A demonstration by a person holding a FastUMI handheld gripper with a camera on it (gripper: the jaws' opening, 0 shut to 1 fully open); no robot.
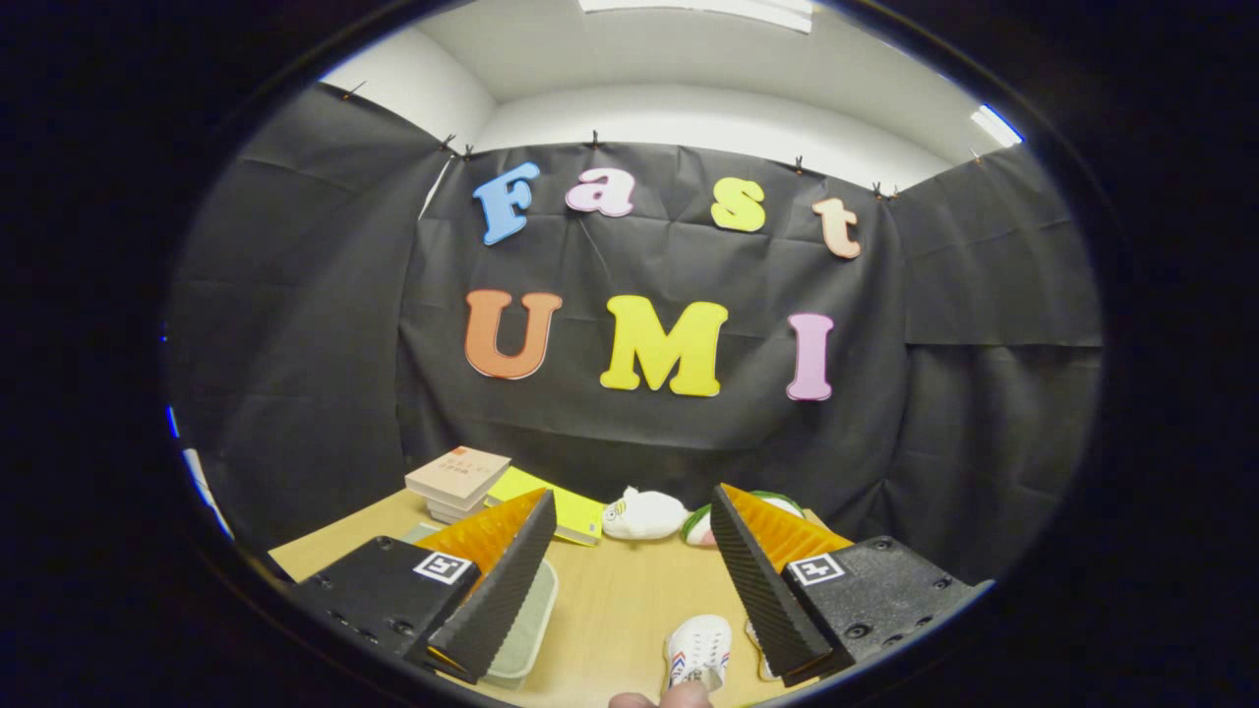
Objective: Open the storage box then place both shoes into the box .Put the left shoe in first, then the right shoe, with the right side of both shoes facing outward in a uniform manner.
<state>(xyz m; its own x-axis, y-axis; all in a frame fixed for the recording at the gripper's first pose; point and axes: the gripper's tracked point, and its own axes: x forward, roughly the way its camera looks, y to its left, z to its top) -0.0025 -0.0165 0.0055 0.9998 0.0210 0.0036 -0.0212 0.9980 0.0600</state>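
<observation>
Below, gripper (629,580) jaws wide apart, white shoe (698,653) between them, storage box (521,629) lid on.

Counter (629,600): I see a light wooden top.
Far side: I make out a stack of books (456,482), a yellow booklet (561,509) beside it, then a white plush toy (644,514) and a green-rimmed item (700,526), partly hidden.
Near side: I see a pale storage box (526,619), its lid on, and a white shoe (696,653); a second shoe (759,657) barely shows.
</observation>
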